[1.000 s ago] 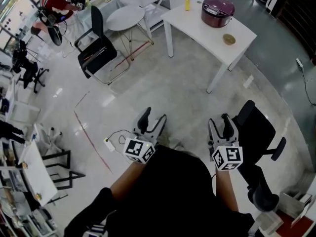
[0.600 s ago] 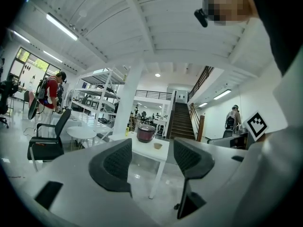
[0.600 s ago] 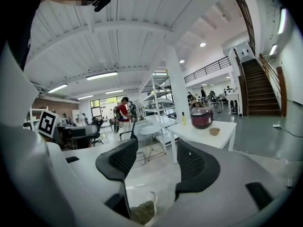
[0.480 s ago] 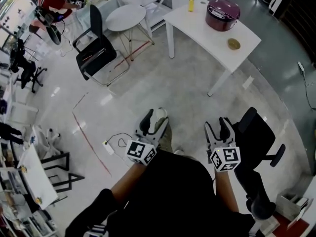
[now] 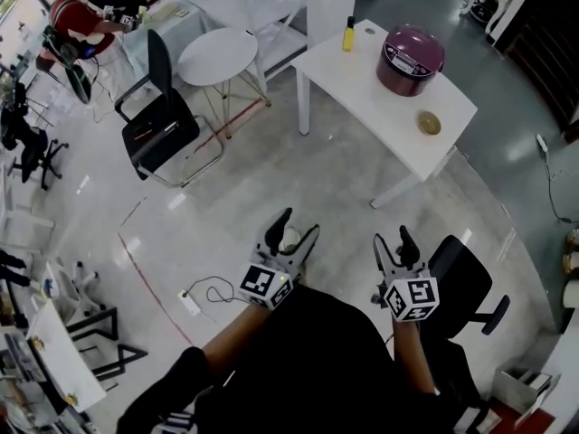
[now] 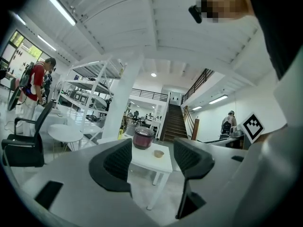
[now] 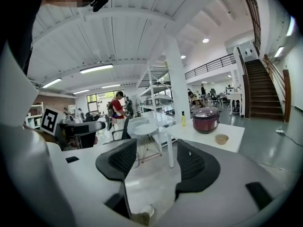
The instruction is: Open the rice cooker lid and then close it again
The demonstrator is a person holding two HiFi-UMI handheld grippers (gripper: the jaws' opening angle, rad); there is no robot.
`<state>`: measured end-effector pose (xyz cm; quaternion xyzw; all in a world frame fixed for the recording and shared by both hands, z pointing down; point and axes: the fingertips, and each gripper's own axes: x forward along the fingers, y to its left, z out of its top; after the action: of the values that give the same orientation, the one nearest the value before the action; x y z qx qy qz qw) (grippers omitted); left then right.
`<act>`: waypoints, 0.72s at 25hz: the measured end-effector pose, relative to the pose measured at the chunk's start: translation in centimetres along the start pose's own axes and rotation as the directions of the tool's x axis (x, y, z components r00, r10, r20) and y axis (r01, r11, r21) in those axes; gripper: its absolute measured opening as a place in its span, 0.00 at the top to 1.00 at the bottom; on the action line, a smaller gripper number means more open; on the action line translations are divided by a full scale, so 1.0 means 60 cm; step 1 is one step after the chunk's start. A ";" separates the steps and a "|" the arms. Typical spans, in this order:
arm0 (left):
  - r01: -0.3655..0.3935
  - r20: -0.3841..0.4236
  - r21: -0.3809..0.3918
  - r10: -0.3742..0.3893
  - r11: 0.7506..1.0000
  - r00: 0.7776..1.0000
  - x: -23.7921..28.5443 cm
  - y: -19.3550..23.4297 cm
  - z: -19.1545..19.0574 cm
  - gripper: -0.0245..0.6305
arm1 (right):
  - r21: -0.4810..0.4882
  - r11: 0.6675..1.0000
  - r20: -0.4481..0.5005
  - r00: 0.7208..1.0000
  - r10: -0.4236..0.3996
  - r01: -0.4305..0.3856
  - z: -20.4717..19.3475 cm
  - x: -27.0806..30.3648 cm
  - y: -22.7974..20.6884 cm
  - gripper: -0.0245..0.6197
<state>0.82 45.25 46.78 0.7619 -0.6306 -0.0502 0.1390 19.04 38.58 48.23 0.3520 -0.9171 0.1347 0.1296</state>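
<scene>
The maroon rice cooker (image 5: 411,59) stands with its lid down on a white table (image 5: 362,89) far ahead, well out of reach. It also shows small in the left gripper view as the cooker (image 6: 143,138) and in the right gripper view as the cooker (image 7: 205,120). My left gripper (image 5: 293,228) is held low in front of my body, open and empty. My right gripper (image 5: 391,239) is beside it, open and empty too. Both point toward the table.
A yellow bottle (image 5: 347,34) and a small brown bowl (image 5: 429,122) share the table. A black chair (image 5: 158,129) and round white table (image 5: 217,57) stand at left, another black chair (image 5: 466,283) close on my right. A white plug and cable (image 5: 192,301) lie on the floor.
The view has advanced toward the white table, so the rice cooker looks nearer and larger. Both grippers stayed open and held in front of me.
</scene>
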 end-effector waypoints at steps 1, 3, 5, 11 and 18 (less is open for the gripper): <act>0.015 -0.005 -0.007 -0.015 1.000 1.000 0.020 0.015 0.009 0.58 | 0.004 1.000 0.001 1.000 -0.008 0.008 0.015 0.025 -0.005 0.60; 0.046 -0.006 -0.022 -0.046 0.999 0.999 0.054 0.044 0.034 0.58 | 0.015 1.000 0.005 1.000 -0.019 0.019 0.045 0.069 -0.009 0.60; 0.075 0.001 -0.021 -0.075 0.997 0.997 0.086 0.068 0.059 0.58 | 0.017 0.999 0.009 0.999 -0.031 0.031 0.069 0.105 -0.012 0.60; 0.123 0.030 0.011 -0.123 0.992 0.992 0.162 0.147 0.121 0.58 | 0.024 0.997 0.020 0.997 -0.076 0.076 0.111 0.198 -0.022 0.60; 0.177 0.077 -0.053 -0.172 0.983 0.982 0.209 0.240 0.166 0.58 | 0.022 0.994 0.003 0.995 -0.104 0.103 0.144 0.307 -0.006 0.60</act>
<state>-12.85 29.17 42.49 0.8075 -0.5643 -0.1082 0.1338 4.84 24.17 46.39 0.4007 -0.8964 0.1372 0.1309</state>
